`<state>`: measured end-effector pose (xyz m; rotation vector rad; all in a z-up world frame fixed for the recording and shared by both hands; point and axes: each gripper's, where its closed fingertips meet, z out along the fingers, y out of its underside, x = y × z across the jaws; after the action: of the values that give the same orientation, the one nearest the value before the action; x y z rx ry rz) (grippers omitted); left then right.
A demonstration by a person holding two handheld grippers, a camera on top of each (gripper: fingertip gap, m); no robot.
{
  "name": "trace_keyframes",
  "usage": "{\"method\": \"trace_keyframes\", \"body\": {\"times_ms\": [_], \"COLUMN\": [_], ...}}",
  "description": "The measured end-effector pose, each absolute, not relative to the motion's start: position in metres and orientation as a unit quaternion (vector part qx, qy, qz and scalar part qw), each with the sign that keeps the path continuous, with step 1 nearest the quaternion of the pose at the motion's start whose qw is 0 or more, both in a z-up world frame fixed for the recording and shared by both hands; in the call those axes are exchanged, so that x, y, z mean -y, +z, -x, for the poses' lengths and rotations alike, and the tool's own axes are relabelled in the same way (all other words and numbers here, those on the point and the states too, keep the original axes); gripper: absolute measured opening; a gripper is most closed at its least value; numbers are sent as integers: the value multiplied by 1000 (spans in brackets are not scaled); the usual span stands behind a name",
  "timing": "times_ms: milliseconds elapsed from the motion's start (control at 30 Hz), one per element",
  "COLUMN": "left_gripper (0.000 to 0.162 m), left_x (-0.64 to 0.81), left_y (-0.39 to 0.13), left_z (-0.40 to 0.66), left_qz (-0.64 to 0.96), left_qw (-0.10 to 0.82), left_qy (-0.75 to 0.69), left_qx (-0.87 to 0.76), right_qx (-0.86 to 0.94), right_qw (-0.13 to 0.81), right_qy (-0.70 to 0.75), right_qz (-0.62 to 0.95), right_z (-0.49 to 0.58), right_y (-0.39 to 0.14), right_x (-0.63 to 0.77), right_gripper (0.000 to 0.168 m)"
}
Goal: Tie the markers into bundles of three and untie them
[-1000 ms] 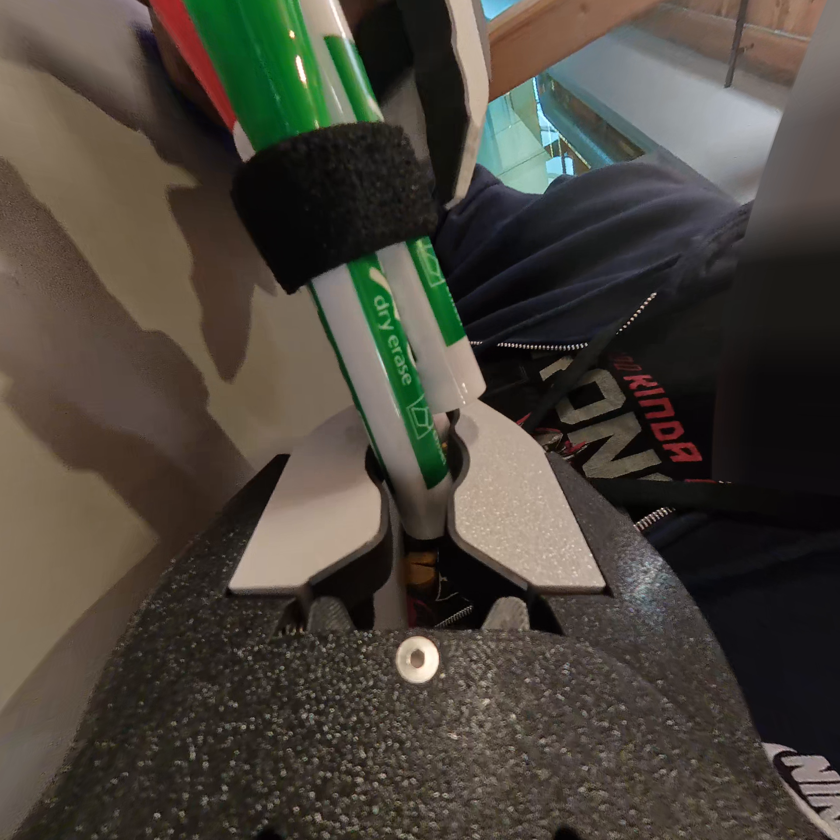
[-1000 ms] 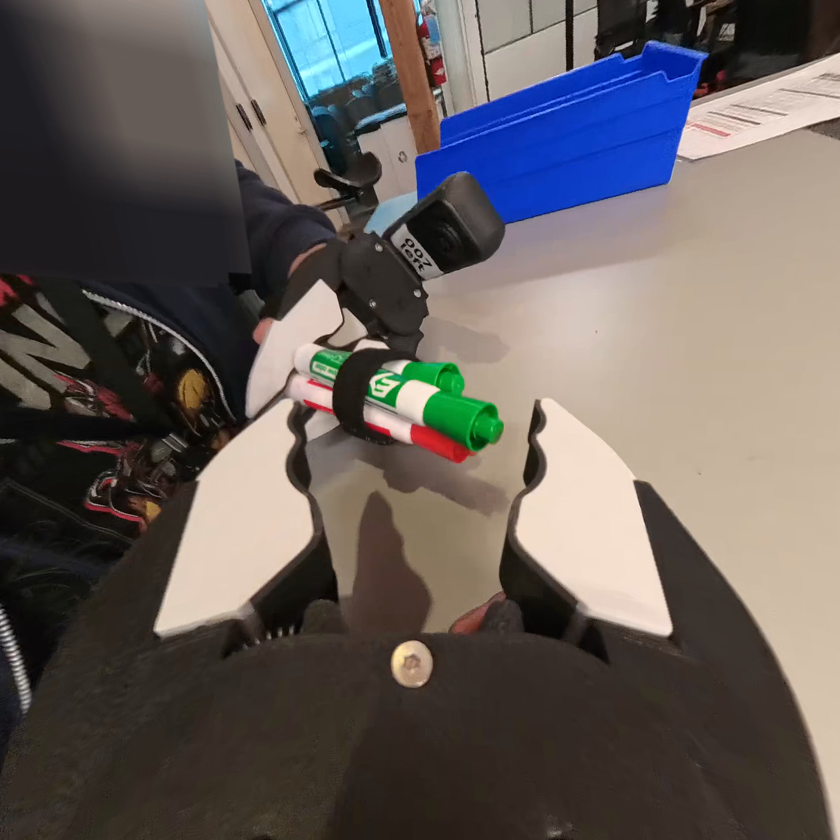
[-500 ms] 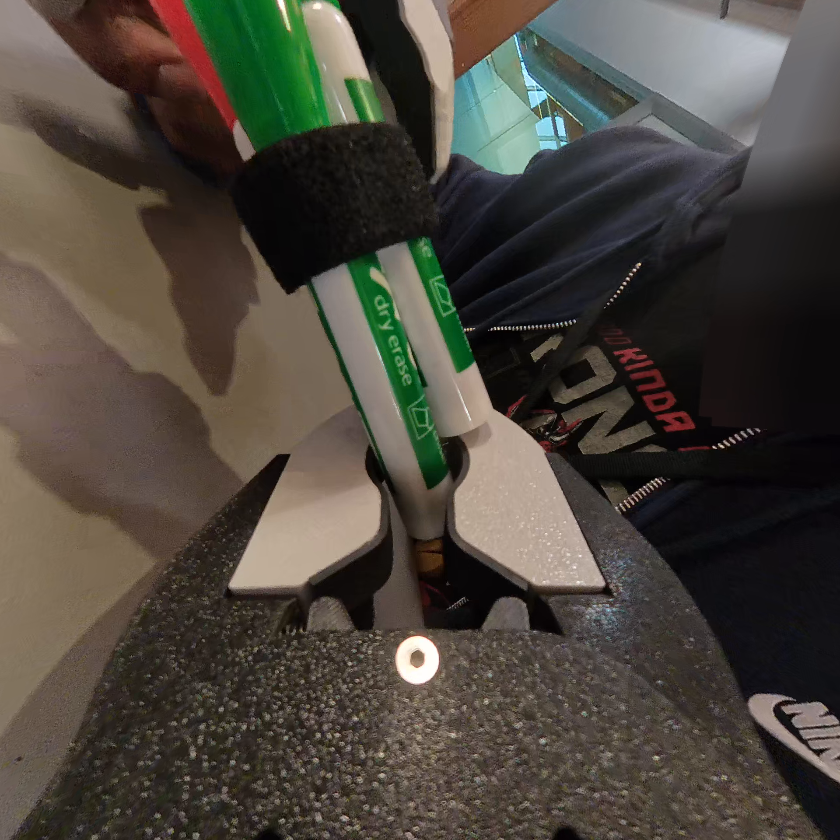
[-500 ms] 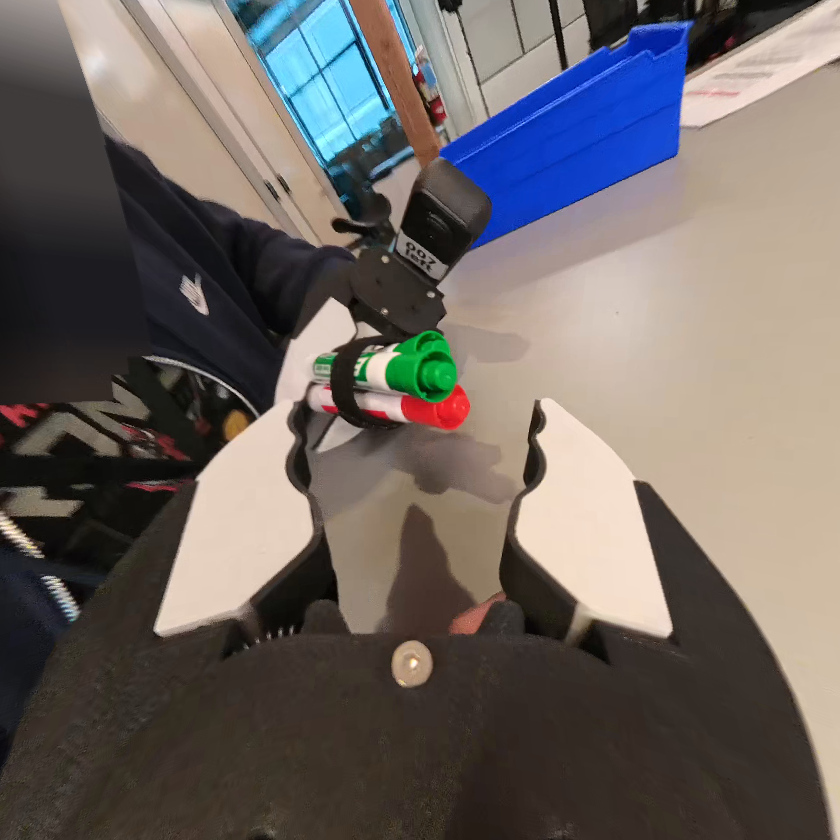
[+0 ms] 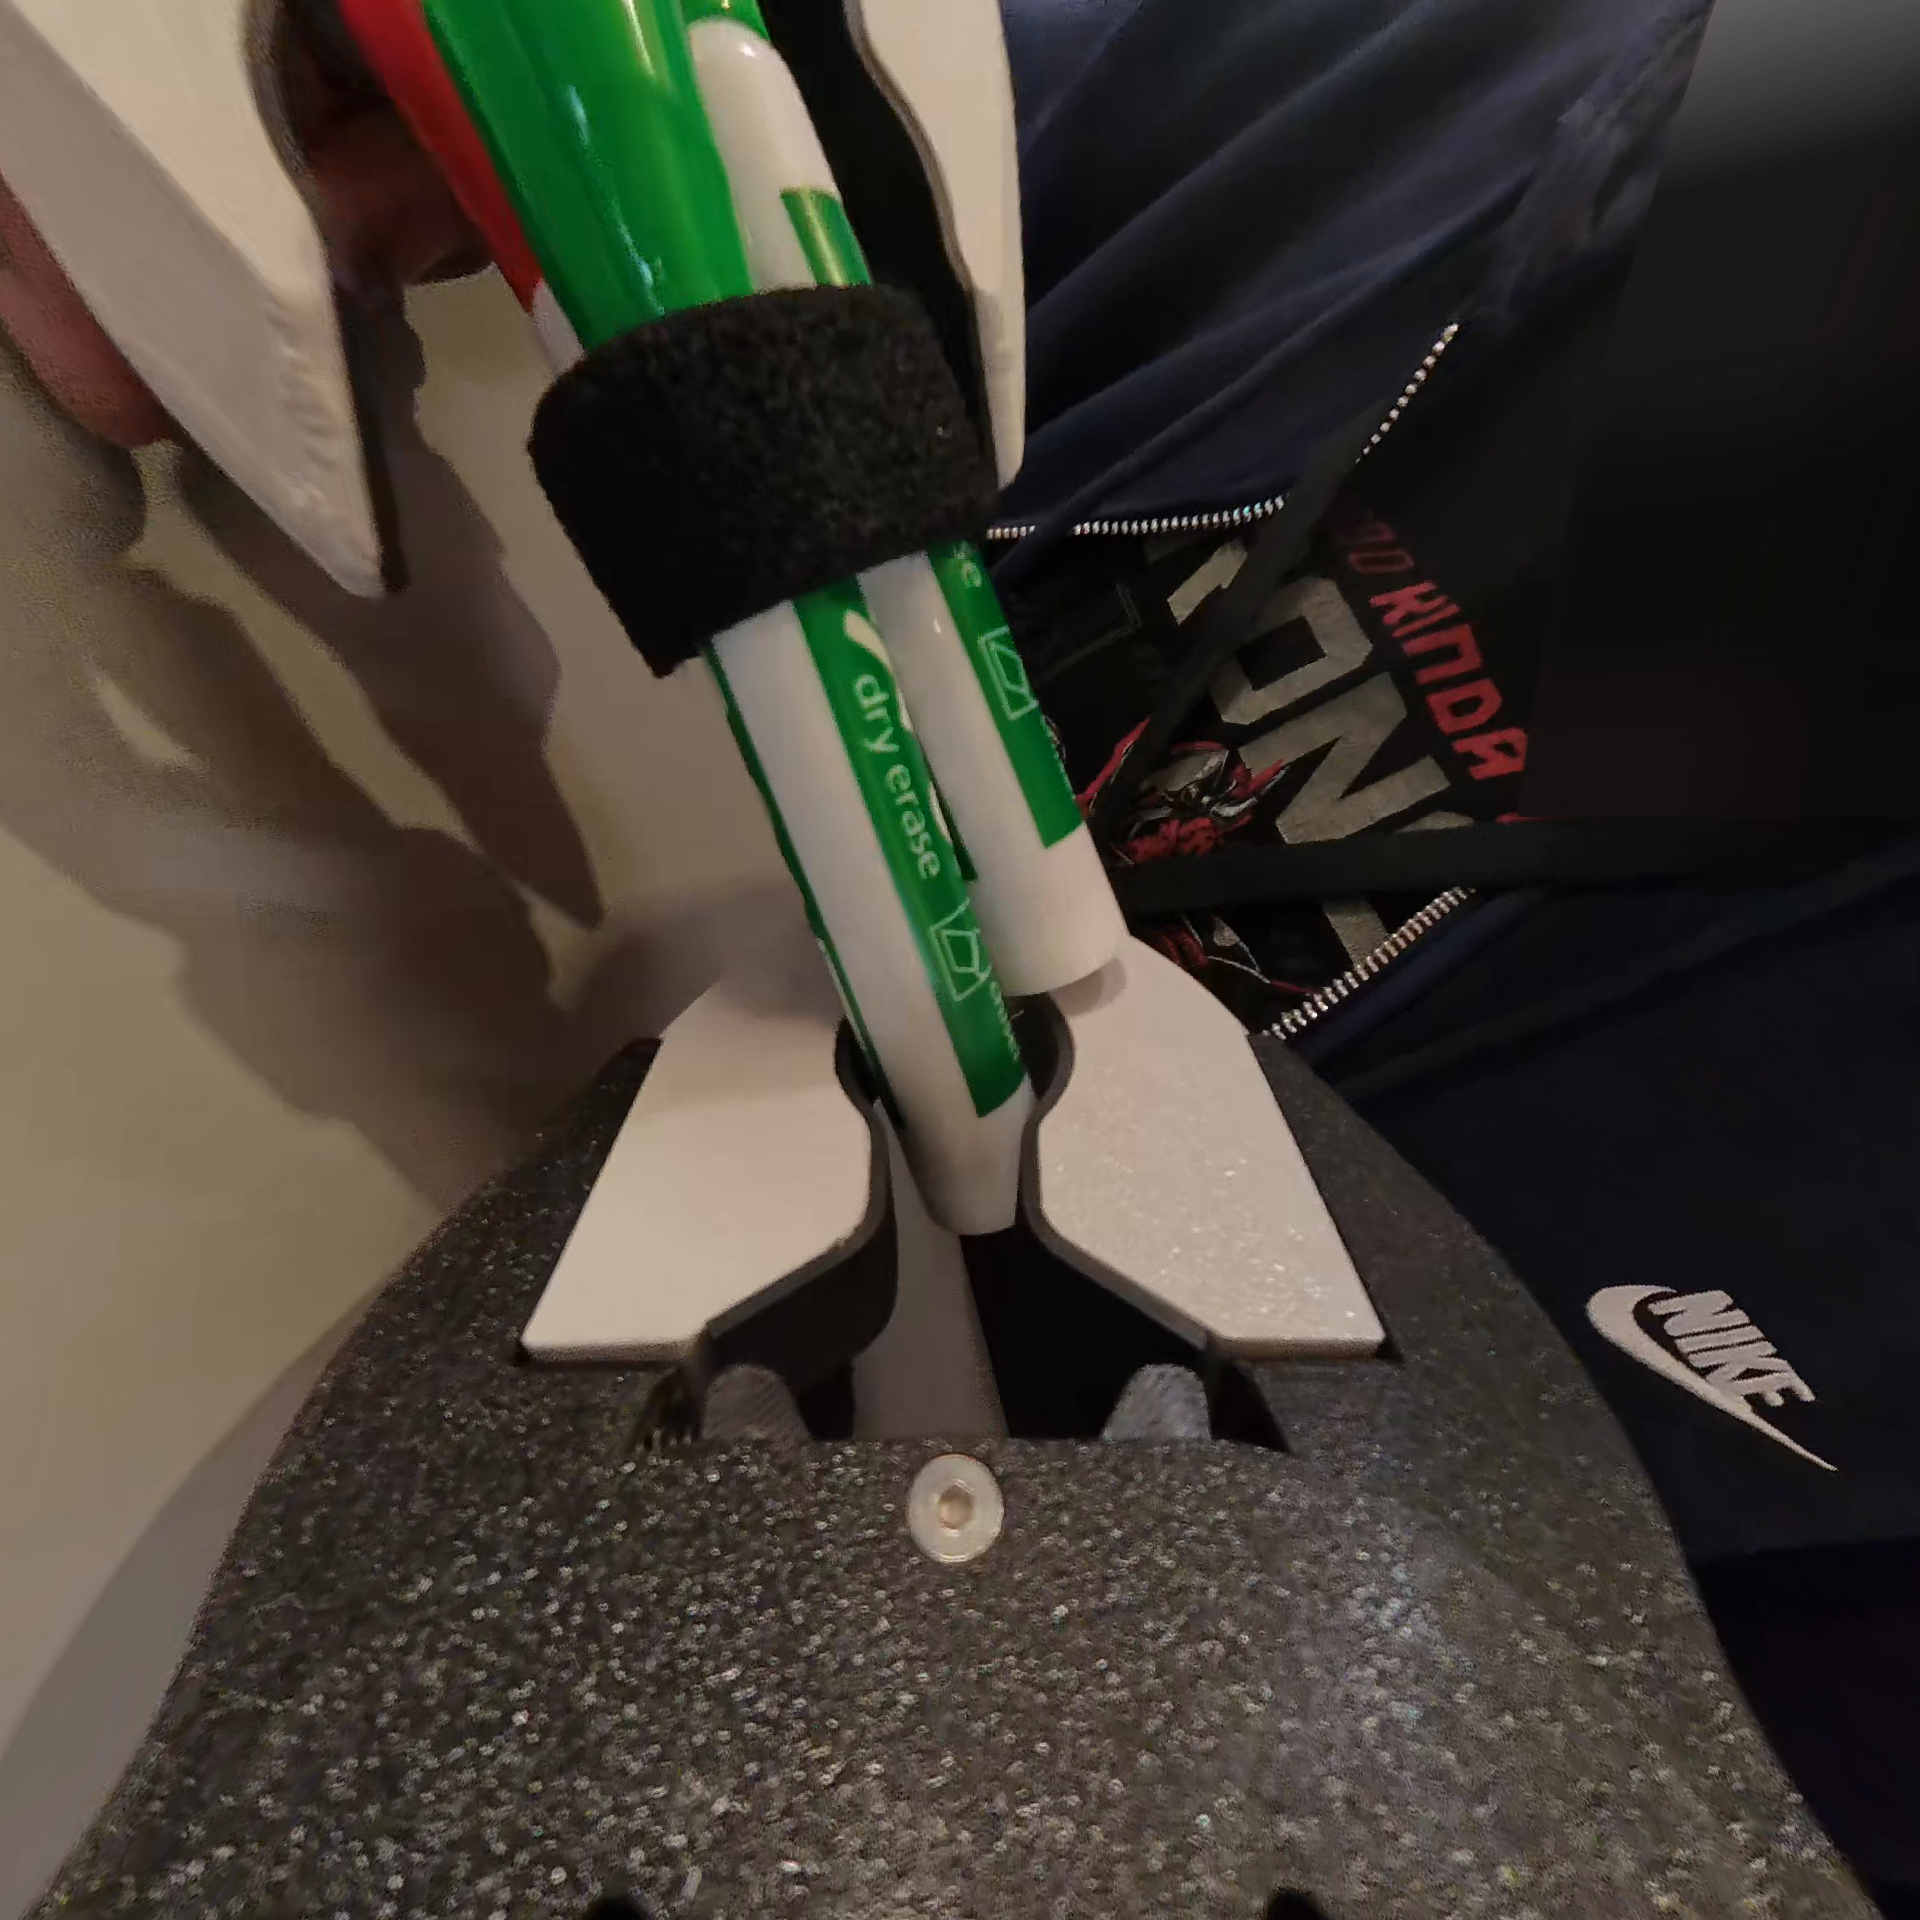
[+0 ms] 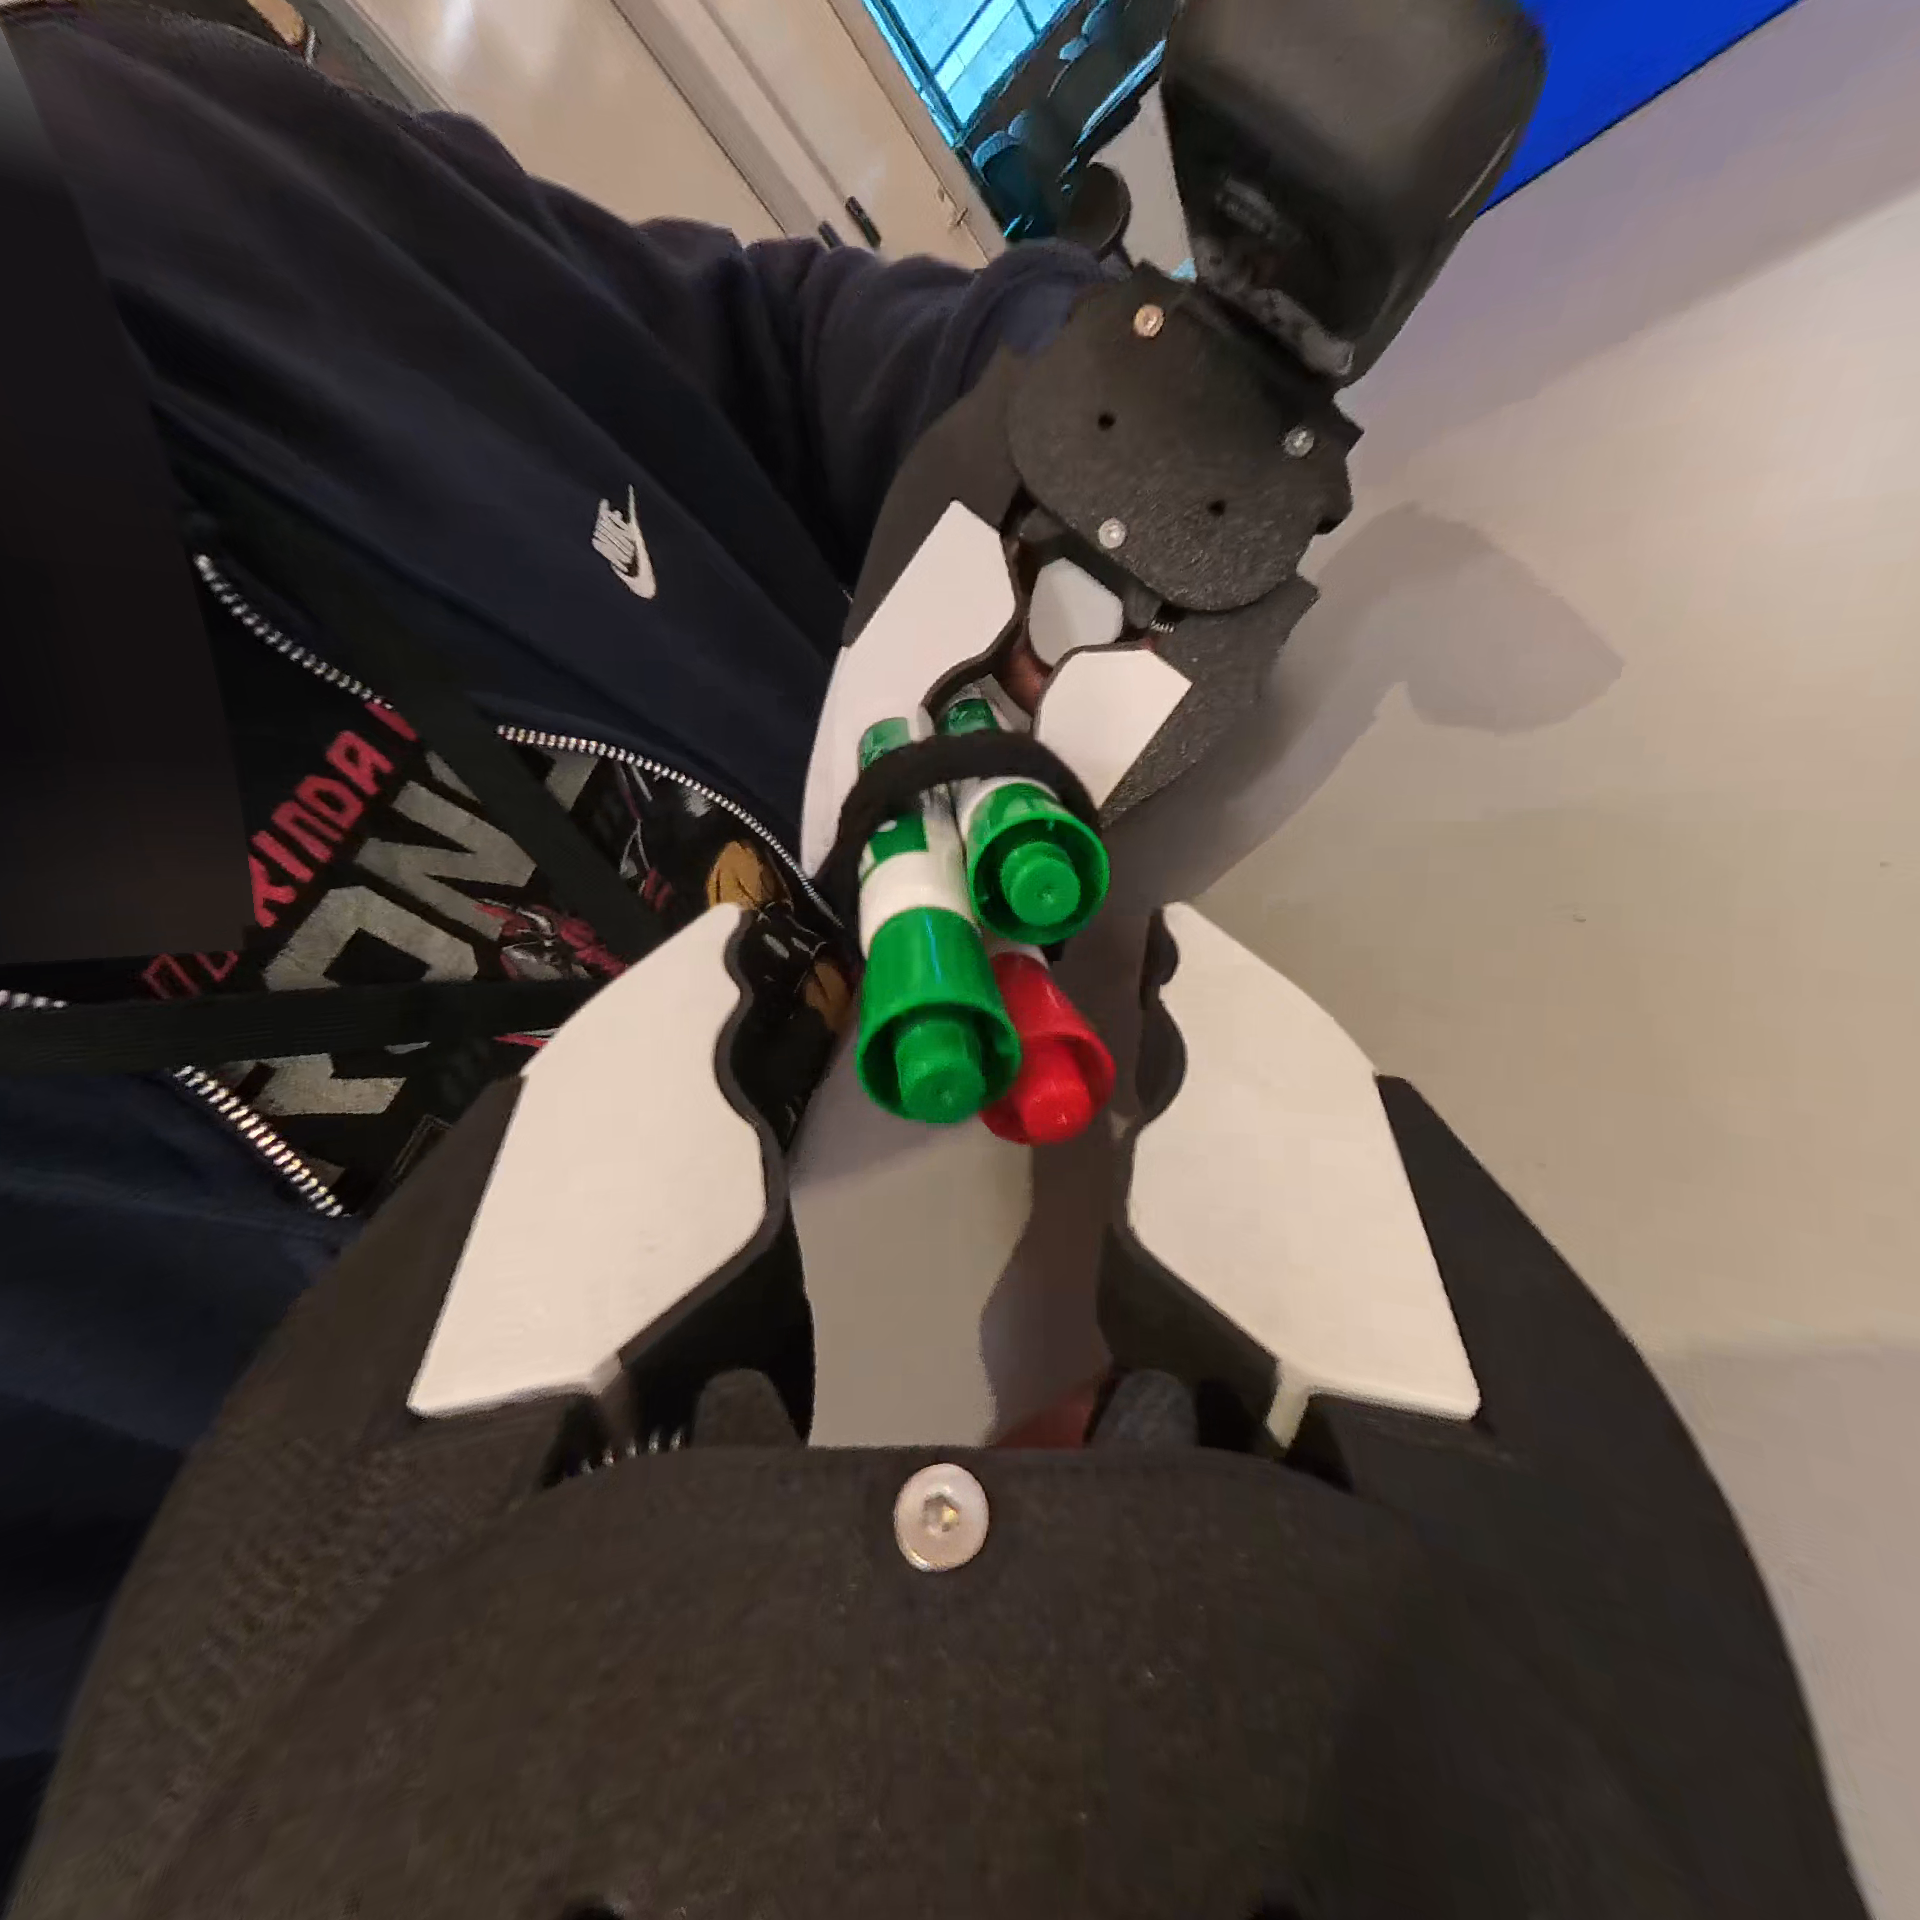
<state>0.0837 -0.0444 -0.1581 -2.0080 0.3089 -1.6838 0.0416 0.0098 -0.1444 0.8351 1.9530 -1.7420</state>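
The left tool (image 5: 951, 1091) is pinching the butt end of one green marker, so the whole bundle of markers (image 6: 961, 935) is being carried in the air just above the pale surface (image 6: 1610, 1039); the other two barrels are riding along only because the black strap (image 5: 758, 488) is binding all three together. The right tool (image 6: 951, 1039) is standing spread, its white fingers (image 6: 623, 1143) flanking the capped ends (two green caps and one red) without yet touching them, as far as the right wrist view shows.

The step in hand, as I judge it, is undoing the bundle; doing it well is going to mean keeping the left pinch firm and the bundle steady while the right tool is finding the free tail of the strap rather than the caps. That tail is not showing in either view, so rolling the bundle slightly may be needed to expose it. Closing on the caps instead would risk sliding a marker out of the band or popping a cap; pulling along the barrels would likely drag the strap instead of peeling it.

As for containers, only a sliver of something blue (image 6: 1621, 94) is peeking in at the top right of the right wrist view; whether anything is lying in it cannot be told.
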Motion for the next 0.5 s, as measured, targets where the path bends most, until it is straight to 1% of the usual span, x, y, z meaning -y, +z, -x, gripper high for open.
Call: {"method": "trace_keyframes", "body": {"times_ms": [333, 500], "left_gripper": [21, 21], "left_x": [51, 50], "left_y": [-163, -164], "left_z": [-77, -77], "left_qz": [740, 740], "left_qw": [211, 207], "left_qy": [-624, -624], "left_qx": [-135, -138], "right_qx": [-633, -641], "right_qw": [219, 227], "right_qy": [-655, -645], "right_qz": [-349, -349], "right_z": [-28, -32], "right_y": [-138, -141], "right_x": [-21, -15], "right_gripper": [46, 38]}}
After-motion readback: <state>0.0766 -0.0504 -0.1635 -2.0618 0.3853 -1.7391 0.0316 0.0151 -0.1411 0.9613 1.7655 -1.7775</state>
